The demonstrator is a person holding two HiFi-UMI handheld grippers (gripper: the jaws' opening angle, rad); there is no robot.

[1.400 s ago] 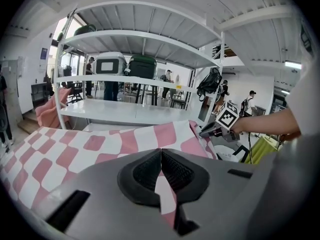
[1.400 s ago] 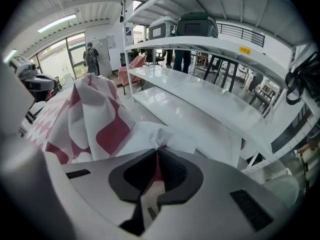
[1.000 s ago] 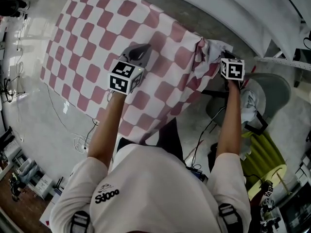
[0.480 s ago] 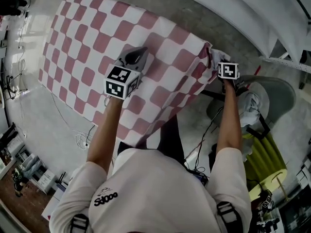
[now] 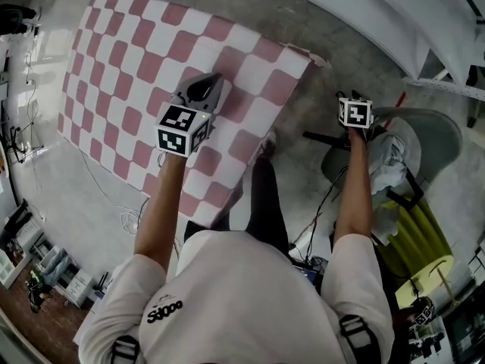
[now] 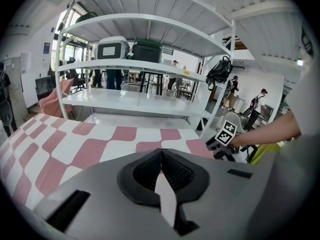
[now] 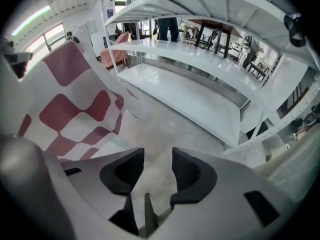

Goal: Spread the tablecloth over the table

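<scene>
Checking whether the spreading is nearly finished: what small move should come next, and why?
Probably open the left gripper: its jaws are shut on the tablecloth, which already lies spread flat, while the right gripper, jaws just opened, holds nothing.

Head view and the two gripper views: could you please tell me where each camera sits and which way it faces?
Head view: on the person's head, looking steeply down at the tablecloth; shows arms, left gripper, right gripper.
Left gripper view: on that gripper, facing across the tablecloth towards shelving; shows its shut jaws.
Right gripper view: on that gripper, facing the floor; its jaws have just been opening, empty.
Shared: all three show the tablecloth.
</scene>
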